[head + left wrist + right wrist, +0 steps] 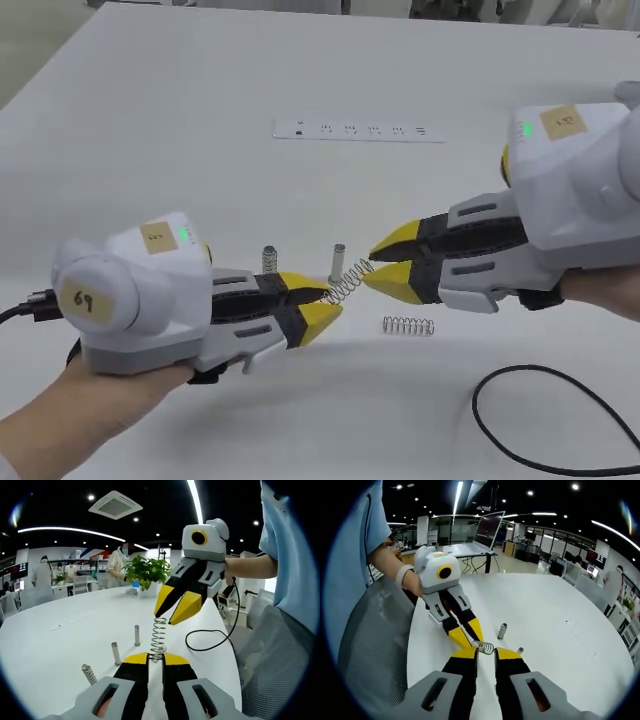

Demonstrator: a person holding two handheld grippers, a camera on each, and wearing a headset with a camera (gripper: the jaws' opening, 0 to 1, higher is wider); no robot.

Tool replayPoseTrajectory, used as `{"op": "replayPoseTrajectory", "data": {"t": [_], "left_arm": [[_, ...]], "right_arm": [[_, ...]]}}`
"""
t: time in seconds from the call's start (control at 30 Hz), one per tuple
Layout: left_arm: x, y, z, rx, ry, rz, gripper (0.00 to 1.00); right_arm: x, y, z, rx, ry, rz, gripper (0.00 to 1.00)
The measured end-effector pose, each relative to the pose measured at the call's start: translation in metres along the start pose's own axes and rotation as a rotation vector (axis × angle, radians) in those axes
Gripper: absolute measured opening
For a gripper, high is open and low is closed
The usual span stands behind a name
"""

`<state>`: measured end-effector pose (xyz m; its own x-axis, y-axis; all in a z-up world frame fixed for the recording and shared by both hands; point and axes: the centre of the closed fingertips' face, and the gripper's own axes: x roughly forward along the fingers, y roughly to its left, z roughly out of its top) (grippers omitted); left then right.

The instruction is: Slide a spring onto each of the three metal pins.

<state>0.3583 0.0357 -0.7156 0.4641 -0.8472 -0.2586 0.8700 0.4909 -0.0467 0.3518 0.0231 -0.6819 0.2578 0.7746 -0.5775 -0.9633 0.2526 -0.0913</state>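
Above the worktop (200,100), left gripper (330,300) and right gripper (368,265) jaws each pinch an end of the stretched spring (346,281); one sprung pin (270,259) looks done, two bare pins (136,635) and a loose spring (408,325) remain.

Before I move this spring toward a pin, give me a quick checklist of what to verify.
1. Grip on the spring: left gripper and right gripper each pinch one end: ok.
2. Target bare pin upright and uncovered: ok.
3. Held spring lined up over that pin: it slants, not upright above it: not ok.
4. First pin loaded: the sprung pin carries its coil: ok.
5. Supply for later: a spare spring lies on the table: ok.
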Motion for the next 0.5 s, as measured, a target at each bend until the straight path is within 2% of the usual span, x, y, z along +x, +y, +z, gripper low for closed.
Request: {"op": "replayPoseTrajectory", "data": {"t": [0.5], "left_arm": [[-0.0007, -0.0043, 0.0017, 0.006, -0.005, -0.010, 0.02]], "right_arm": [[0.0005, 0.0017, -0.0016, 0.023, 0.002, 0.014, 0.08]]}}
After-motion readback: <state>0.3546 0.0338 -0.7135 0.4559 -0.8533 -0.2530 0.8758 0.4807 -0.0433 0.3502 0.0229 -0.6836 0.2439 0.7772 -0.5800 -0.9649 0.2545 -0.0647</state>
